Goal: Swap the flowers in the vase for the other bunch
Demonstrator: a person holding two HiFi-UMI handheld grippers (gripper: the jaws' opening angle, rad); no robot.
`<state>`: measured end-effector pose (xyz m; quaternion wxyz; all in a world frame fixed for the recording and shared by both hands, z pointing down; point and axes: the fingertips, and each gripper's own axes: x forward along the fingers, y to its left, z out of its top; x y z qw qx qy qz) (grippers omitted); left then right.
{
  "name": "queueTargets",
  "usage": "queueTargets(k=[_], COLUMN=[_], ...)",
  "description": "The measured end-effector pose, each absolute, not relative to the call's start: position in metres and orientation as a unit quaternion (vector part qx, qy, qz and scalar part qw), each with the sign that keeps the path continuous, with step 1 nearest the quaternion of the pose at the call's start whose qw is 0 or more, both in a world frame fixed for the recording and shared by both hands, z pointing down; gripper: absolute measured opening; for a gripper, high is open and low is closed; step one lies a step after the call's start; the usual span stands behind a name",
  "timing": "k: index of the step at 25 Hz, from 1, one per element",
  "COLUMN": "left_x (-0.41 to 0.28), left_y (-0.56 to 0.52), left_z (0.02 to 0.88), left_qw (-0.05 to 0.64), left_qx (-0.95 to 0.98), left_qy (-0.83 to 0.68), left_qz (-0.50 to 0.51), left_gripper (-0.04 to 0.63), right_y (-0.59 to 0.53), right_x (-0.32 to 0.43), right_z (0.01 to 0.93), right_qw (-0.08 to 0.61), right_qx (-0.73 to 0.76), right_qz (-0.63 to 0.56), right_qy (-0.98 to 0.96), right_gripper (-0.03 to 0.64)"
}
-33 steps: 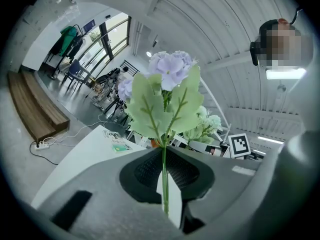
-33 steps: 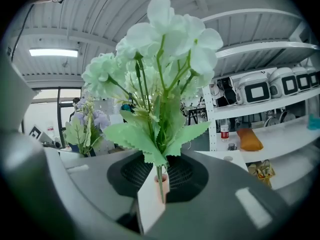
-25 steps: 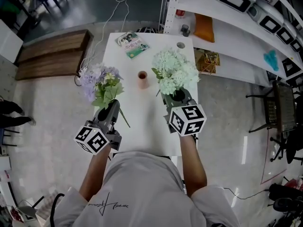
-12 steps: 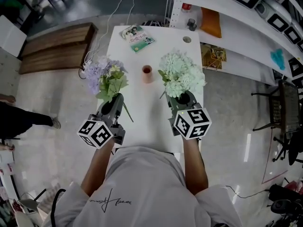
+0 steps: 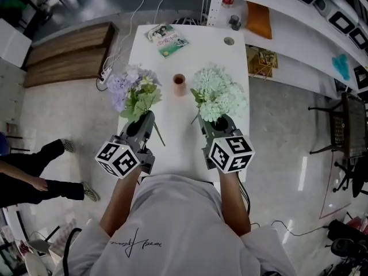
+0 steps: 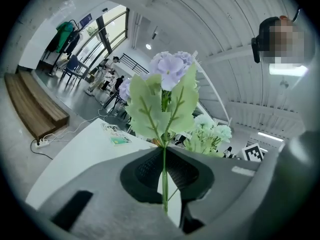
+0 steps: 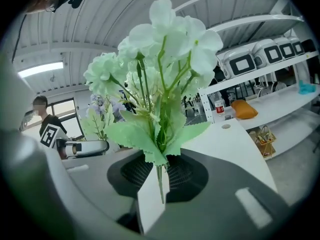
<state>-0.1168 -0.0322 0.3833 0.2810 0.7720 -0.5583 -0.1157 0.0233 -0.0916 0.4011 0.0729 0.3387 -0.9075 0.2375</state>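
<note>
1. The white table (image 5: 172,62) runs lengthwise away from the person, and both bunches are held above its near half.
2. The pale green bunch (image 5: 217,94) is the fuller of the two. It is a rounded dome of whitish-green blossom clusters with broad toothed leaves underneath. It is over the right side of the table, right of the vase.
3. The lilac bunch (image 5: 131,91) is looser, with pale purple blooms on top and yellow-green leaves below them on one thin green stem. It is over the table's left edge, left of the vase.
4. The right gripper (image 5: 221,122) points away from the person. In its own view, the right gripper (image 7: 160,179) has its jaws clamped on the pale green bunch's thin stems just under the leaves, and the bunch stands upright.
5. The left gripper (image 5: 144,119) also points away. In its own view, the left gripper (image 6: 165,184) has jaws that have just been closing and now pinch the lilac bunch's stem, and the blooms stand upright.
6. The vase (image 5: 179,85) is small, pinkish-brown and upright on the table. It is between the two bunches, slightly farther from the person, and touches neither.
7. A booklet (image 5: 167,37) with a green cover lies flat near the table's far left corner.
</note>
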Motion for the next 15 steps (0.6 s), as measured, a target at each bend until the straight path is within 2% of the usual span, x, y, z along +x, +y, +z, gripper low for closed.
queueTargets(k=[15], left_x=[-0.121], left_y=[-0.037], left_z=[0.381], left_qw=[0.292], left_qx=[0.777], left_qy=[-0.542], left_qz=[-0.132], left_gripper=[0.017], right_y=[-0.075], right_x=[0.013], right_z=[0.415], right_qw=[0.084], right_qx=[0.324], right_qz=[0.251], right_qy=[-0.908], right_gripper=[0.077])
